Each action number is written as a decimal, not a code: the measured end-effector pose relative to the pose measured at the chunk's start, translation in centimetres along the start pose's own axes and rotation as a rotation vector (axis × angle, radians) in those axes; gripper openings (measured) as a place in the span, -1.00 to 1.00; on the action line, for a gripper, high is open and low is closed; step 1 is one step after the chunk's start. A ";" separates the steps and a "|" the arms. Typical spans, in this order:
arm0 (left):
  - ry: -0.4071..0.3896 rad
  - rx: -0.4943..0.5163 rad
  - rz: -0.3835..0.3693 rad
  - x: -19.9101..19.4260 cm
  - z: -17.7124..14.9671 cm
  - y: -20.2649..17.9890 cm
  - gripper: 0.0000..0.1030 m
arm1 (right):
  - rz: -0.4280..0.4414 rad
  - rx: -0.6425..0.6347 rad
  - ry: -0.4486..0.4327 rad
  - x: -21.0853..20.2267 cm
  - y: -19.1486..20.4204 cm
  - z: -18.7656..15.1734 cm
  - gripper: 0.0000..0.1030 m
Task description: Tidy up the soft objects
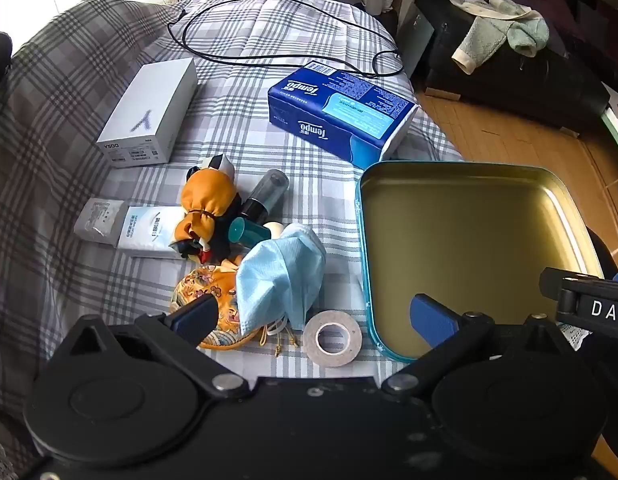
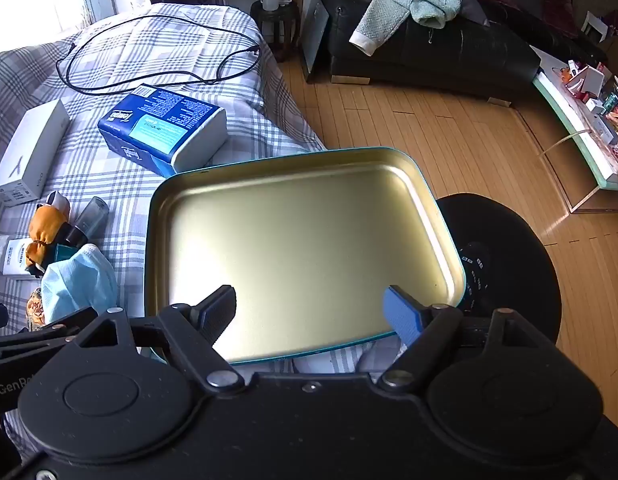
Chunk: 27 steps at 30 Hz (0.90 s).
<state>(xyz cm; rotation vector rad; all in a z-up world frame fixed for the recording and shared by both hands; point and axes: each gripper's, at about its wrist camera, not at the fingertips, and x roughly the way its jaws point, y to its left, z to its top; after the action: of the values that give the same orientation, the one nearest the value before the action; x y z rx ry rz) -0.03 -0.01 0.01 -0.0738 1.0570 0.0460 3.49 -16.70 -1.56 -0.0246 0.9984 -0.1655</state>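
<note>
Both grippers hover empty, with the pile of soft things beside the bare tin tray.

The left gripper (image 1: 315,316), jaws spread wide and holding nothing, hangs over the blue face mask (image 1: 281,268), which lies crumpled on the embroidered pouch (image 1: 207,292) just beside the tray (image 1: 363,240); the orange cloth doll (image 1: 207,204) sits behind it among bottles. The right gripper (image 2: 309,312), jaws also spread, waits over the tray's near edge. I'd judge the mask the easy first pick: pinch a thick fold near its middle, avoid the tape roll (image 1: 332,338), and lift clear before crossing the rim.
</note>
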 end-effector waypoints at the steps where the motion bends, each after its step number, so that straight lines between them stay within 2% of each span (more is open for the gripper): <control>1: -0.001 0.001 -0.002 0.0 0.0 0.0 0.99 | 0.000 -0.001 0.003 0.0 0.0 0.0 0.49; 27: 0.019 0.010 -0.001 0.3 -0.2 0.0 0.99 | -0.001 -0.001 0.010 0.2 0.2 -0.1 0.49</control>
<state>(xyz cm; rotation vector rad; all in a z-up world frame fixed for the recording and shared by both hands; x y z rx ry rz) -0.10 -0.06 -0.35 -0.0659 1.0759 0.0392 3.51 -16.57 -1.85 -0.0256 1.0089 -0.1659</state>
